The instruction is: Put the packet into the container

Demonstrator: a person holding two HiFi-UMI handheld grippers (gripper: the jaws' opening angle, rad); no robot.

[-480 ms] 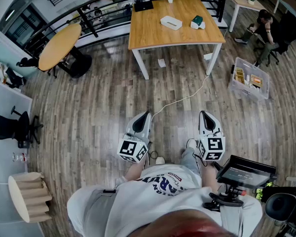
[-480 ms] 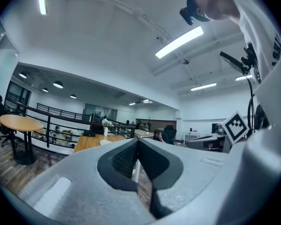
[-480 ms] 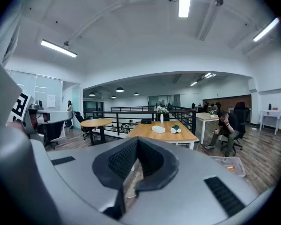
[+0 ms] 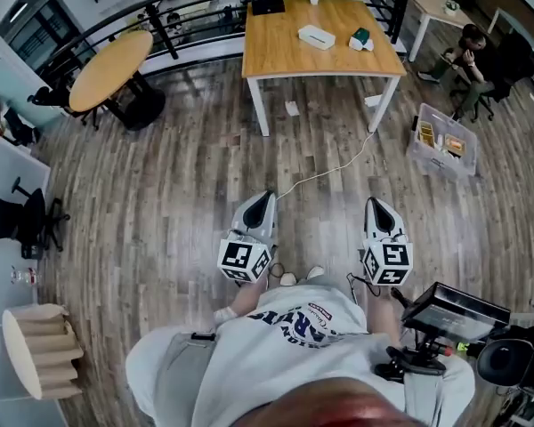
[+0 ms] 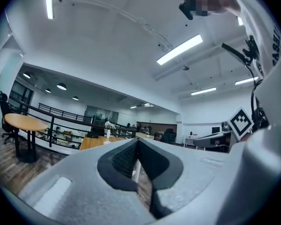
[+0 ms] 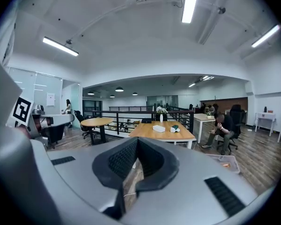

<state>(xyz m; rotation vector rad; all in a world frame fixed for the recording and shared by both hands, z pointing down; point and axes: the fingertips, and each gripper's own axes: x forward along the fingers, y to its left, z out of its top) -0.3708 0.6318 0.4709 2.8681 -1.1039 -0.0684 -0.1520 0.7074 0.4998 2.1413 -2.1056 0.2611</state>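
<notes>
Right now you stand well short of the wooden table [image 4: 285, 47], a gripper in each hand. Your left gripper [image 4: 263, 196] has its jaws pressed together on nothing, and your right gripper [image 4: 376, 203] is closed and empty too. The green packet [image 4: 360, 36] lies on the table near its right edge, beside a white box [image 4: 316, 36]. The clear container [image 4: 438, 163] sits on the floor just right of the table.
</notes>
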